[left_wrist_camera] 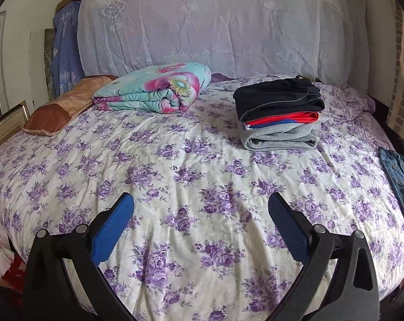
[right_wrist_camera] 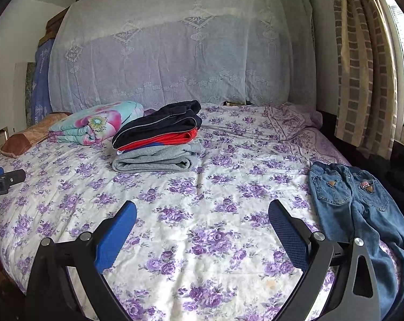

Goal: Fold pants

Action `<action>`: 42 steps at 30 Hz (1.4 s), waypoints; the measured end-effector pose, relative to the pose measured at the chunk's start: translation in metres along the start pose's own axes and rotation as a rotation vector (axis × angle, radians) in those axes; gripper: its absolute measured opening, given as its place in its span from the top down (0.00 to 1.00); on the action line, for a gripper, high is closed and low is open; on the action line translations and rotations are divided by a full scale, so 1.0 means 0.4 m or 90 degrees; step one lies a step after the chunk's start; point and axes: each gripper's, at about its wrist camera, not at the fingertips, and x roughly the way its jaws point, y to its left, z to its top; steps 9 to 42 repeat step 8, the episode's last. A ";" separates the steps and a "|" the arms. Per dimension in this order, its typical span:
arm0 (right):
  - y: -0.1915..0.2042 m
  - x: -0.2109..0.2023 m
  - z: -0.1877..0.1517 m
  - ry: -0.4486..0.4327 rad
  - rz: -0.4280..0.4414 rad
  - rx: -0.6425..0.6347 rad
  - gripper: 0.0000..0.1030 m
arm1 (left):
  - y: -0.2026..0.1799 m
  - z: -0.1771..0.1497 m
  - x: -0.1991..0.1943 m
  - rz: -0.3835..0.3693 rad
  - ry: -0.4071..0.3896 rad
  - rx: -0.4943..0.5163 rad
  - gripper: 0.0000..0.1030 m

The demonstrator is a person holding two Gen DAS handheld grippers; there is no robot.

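A pair of small blue jeans (right_wrist_camera: 362,208) lies unfolded at the bed's right edge, back pockets up, legs trailing toward me; its edge shows in the left wrist view (left_wrist_camera: 399,176). A stack of folded pants (left_wrist_camera: 279,115), dark navy over red over grey, sits mid-bed, also in the right wrist view (right_wrist_camera: 159,139). My left gripper (left_wrist_camera: 200,203) is open and empty above the floral sheet. My right gripper (right_wrist_camera: 202,211) is open and empty, just left of the jeans. The left gripper's tip also shows at the right wrist view's left edge (right_wrist_camera: 4,179).
The bed (left_wrist_camera: 175,160) has a purple floral sheet. A folded floral quilt (left_wrist_camera: 156,91) and a brown pillow (left_wrist_camera: 65,107) lie at the back left. A lace-covered headboard (right_wrist_camera: 175,53) stands behind. A curtain (right_wrist_camera: 362,67) and window are at the right.
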 end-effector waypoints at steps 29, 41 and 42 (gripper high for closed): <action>0.006 0.034 -0.024 0.038 0.017 0.009 0.04 | -0.017 -0.016 0.044 -0.004 0.036 0.030 0.05; 0.006 0.034 -0.024 0.038 0.017 0.009 0.04 | -0.017 -0.016 0.044 -0.004 0.036 0.030 0.05; 0.006 0.034 -0.024 0.038 0.017 0.009 0.04 | -0.017 -0.016 0.044 -0.004 0.036 0.030 0.05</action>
